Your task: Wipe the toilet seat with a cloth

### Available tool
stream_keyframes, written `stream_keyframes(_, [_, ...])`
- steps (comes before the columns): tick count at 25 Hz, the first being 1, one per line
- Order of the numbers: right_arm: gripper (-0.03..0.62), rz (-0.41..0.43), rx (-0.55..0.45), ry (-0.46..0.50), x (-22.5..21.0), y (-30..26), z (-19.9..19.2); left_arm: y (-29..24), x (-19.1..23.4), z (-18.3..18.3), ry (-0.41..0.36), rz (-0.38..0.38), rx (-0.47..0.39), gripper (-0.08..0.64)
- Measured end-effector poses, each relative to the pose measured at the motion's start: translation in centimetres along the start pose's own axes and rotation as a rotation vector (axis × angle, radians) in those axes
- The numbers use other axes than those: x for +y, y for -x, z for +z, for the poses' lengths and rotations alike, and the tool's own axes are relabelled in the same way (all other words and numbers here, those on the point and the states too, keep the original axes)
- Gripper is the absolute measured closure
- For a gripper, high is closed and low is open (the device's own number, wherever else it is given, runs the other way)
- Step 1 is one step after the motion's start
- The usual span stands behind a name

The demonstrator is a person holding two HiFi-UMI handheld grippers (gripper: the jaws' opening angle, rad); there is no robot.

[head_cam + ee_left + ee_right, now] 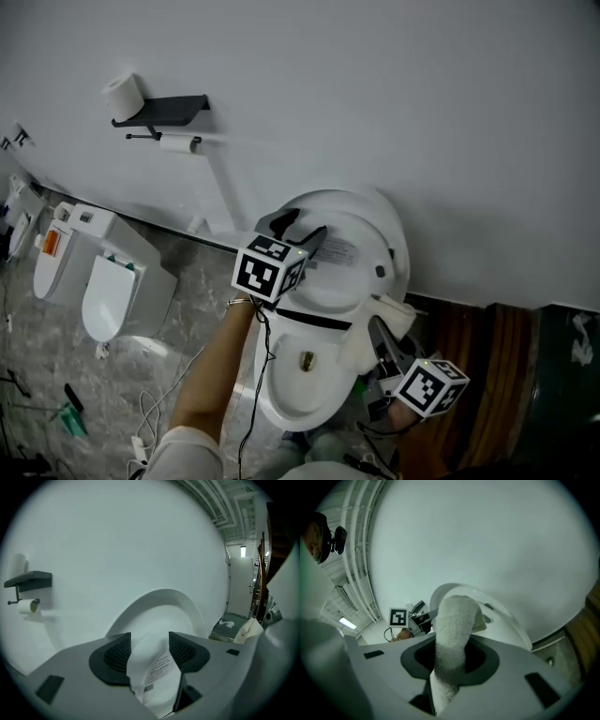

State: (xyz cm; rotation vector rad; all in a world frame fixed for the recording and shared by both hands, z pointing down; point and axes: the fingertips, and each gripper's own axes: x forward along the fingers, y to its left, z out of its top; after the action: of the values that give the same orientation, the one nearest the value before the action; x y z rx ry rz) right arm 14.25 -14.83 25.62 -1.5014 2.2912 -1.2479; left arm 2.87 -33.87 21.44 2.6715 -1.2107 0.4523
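Observation:
The white toilet's lid (352, 220) stands raised against the wall, with a printed sticker (336, 251) on its inner face. Below it lies the bowl with its rim (281, 408). My left gripper (300, 230) hovers open in front of the lid, nothing between its jaws; in the left gripper view (149, 651) the lid (159, 611) and sticker (159, 670) show through the gap. My right gripper (380, 339) is at the toilet's right side, shut on a cream terry cloth (392, 314). In the right gripper view the cloth (452, 630) rises from between the jaws (450, 660).
A black wall shelf (164, 108) carries a toilet paper roll (123, 94), with another roll (176, 143) below. A second white toilet unit (103, 281) lies on the marbled floor at left, with cables (150, 412) nearby. Dark wooden panelling (478, 337) stands to the right.

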Motion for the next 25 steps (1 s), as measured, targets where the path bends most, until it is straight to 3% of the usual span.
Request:
stream_keyframes(4, [0.499, 0.004, 0.014, -0.078, -0.5, 1.6, -1.6, -2.1, 0.6, -1.3, 0.007, 0.018, 0.101, 0.310])
stream_keyframes(8, [0.499, -0.016, 0.018, -0.073, -1.7, 2.2, -2.0, -1.3, 0.9, -1.3, 0.123, 0.067, 0.035, 0.311])
stream_keyframes(11, [0.499, -0.022, -0.049, -0.117, -2.3, 3.7, -0.8, 1.5, -0.7, -1.5, 0.189, 0.062, -0.005, 0.311])
stream_keyframes(17, [0.499, 0.037, -0.206, -0.028, 0.8, 7.3, 4.3, 9.4, -5.0, -4.0, 0.158, 0.007, 0.069, 0.333])
stream_keyframes(21, [0.499, 0.020, -0.249, -0.038, 2.2, 9.8, 3.2, 14.2, -8.0, -6.8, 0.147, -0.042, 0.105, 0.333])
stream_keyframes(25, [0.499, 0.025, -0.238, -0.061, 4.2, 11.2, -0.2, 18.6, -10.8, -10.3, 0.122, -0.105, 0.173, 0.333])
